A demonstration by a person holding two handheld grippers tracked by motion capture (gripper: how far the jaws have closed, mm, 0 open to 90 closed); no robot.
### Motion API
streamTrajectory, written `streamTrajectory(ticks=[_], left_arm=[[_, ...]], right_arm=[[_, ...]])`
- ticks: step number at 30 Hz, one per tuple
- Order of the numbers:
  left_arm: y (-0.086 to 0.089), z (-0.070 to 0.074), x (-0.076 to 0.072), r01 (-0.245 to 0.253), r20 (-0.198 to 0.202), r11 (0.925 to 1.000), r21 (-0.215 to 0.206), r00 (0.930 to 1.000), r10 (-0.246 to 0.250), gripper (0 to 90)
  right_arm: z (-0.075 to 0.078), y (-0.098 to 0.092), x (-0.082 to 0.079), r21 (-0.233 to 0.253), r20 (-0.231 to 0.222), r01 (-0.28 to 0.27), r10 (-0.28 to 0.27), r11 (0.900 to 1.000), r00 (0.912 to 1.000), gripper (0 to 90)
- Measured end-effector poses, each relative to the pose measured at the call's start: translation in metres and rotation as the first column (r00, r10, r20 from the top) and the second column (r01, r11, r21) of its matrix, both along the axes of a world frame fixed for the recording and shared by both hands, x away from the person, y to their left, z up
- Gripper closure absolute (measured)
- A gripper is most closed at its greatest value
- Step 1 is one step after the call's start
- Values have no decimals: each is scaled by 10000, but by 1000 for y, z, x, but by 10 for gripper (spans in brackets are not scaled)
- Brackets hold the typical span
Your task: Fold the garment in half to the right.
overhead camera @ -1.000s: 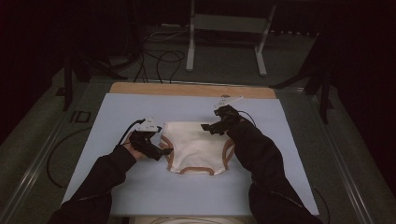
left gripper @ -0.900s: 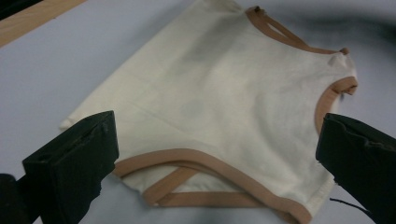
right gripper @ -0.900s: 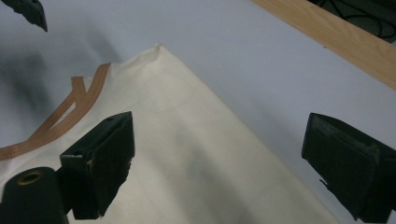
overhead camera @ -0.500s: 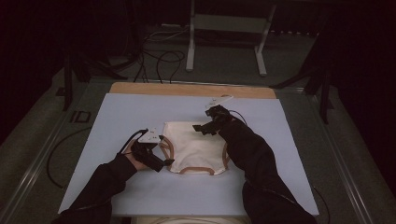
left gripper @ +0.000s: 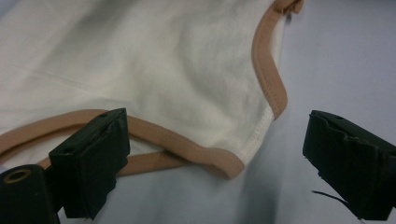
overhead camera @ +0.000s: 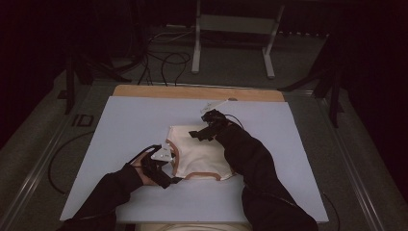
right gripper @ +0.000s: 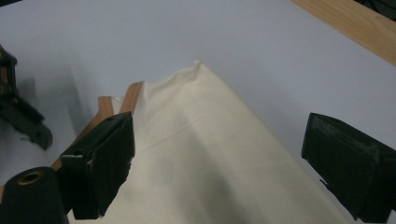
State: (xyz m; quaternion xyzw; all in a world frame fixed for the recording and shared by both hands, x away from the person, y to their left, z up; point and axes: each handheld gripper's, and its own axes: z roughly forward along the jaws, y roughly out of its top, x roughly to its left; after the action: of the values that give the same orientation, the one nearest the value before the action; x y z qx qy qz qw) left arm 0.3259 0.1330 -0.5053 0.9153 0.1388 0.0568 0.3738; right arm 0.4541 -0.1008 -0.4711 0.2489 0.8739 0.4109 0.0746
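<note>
A cream garment with tan trim lies flat on the pale blue mat. My left gripper is at its near-left corner. In the left gripper view the gripper is open, its jaws wide apart on either side of the trimmed corner of the garment, just above the mat. My right gripper hovers over the garment's far edge. The right gripper view has that gripper open too, with the cream garment running between the jaws and its folded corner ahead. The person's right sleeve covers the garment's right side.
A wooden strip borders the mat's far edge, with a small white object just inside it. Beyond the table stand a metal frame and floor cables. Bare mat lies to the left, right and far side of the garment.
My left gripper has slid toward the person along the garment's left edge to its near corner. My right gripper has moved left over the far edge.
</note>
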Motion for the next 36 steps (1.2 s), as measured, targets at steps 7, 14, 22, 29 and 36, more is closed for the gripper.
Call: streamTrajectory(ticks=[7, 14, 22, 29, 36], left_arm=[[-4, -6, -5, 617, 256, 9972, 424, 9977, -628, 190], [-5, -11, -7, 867, 514, 9943, 622, 9946, -900, 341], [-8, -13, -7, 906, 926, 9942, 586, 9911, -958, 509], [-12, -13, -8, 1130, 962, 9920, 563, 9883, -1181, 743], [-11, -12, -3, 955, 782, 9946, 404, 9921, -985, 859]], right_arm=[[-4, 14, -1, -54, -124, -282, 281, 9996, 9995, 95], [-8, 23, -1, -159, -232, -458, 454, 9988, 9987, 96], [-10, 29, 1, -197, -264, -537, 532, 9984, 9982, 95], [-11, 37, 3, -257, -285, -738, 731, 9969, 9969, 96], [-7, 47, 6, -65, -234, -868, 866, 9962, 9960, 104]])
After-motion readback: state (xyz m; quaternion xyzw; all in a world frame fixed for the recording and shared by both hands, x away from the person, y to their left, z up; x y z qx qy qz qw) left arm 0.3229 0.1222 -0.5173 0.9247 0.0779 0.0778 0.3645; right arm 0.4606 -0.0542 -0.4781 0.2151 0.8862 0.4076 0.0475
